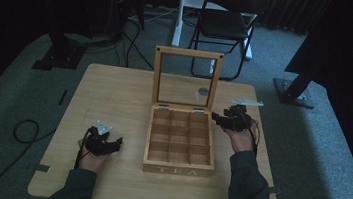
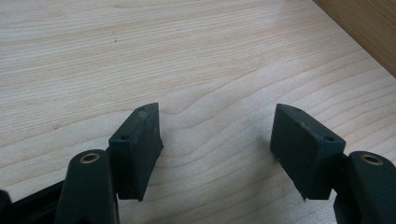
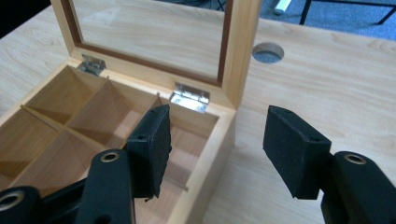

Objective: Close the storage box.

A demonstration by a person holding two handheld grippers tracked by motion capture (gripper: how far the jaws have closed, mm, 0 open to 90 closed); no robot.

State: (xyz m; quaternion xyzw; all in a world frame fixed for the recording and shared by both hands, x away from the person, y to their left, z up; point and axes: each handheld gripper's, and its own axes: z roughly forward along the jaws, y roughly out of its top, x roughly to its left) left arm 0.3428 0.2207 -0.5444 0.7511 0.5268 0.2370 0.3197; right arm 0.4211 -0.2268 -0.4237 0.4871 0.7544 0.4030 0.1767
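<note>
A: Nearest the lens, what is there?

B: The left hand-held gripper, its two black jaws spread wide with nothing between them, just bare pale wood of the surface beneath.

A: And where does it sit against the box?

B: In the high view the left hand-held gripper rests on the surface to the left of the wooden box, apart from it. A corner of the box wall shows at the upper right of the left gripper view.

A: The other one?

B: The right hand-held gripper is released too, jaws wide apart and empty. It hovers at the box's back right corner; one jaw is over the back right compartment, the other outside the box wall. In the high view it is just right of the box.

A: The box itself?

B: It is open, with its glass-paned lid standing upright on two metal hinges. Nine compartments, all empty, and "TEA" lettered on the front. Behind the box, a round hole in the surface. Farther back, beyond the surface, a black folding chair on the floor.
</note>
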